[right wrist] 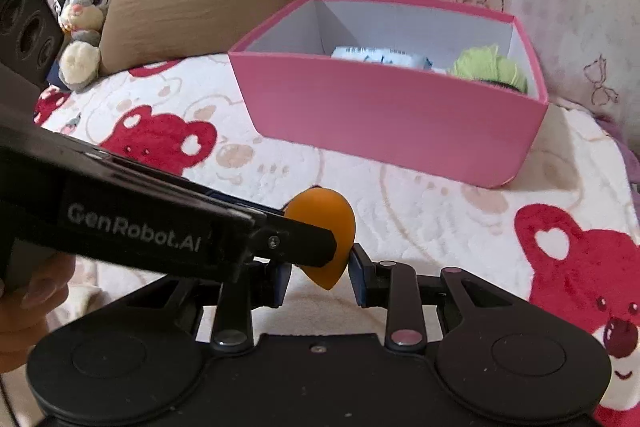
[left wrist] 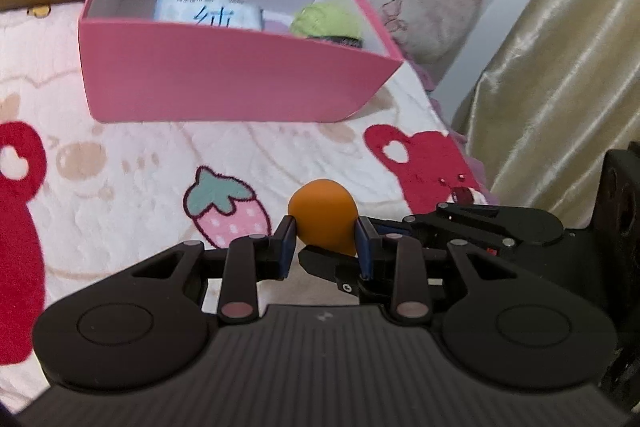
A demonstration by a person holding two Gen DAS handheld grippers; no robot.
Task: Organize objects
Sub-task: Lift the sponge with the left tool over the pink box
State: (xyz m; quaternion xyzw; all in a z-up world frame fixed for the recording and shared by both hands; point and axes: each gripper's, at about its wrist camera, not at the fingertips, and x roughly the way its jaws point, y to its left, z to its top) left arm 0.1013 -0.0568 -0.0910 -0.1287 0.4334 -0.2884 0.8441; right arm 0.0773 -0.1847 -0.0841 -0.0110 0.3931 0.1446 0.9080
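Left gripper (left wrist: 325,241) points down, jaws nearly shut. Right gripper (right wrist: 318,269) matches it, the left crossing in from 9 o'clock.

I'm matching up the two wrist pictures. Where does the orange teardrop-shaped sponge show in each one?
Left wrist view: the orange teardrop-shaped sponge sits low and central, between the blue pads, rounded end up.
Right wrist view: the sponge sits low and central, point down, partly covered by the other hand-held gripper crossing from the left.
Shared landmark: the pink cardboard box on the bear-print blanket, behind the sponge in both.

Bare blanket (left wrist: 140,163) ahead, pink box (left wrist: 224,83) blocking beyond
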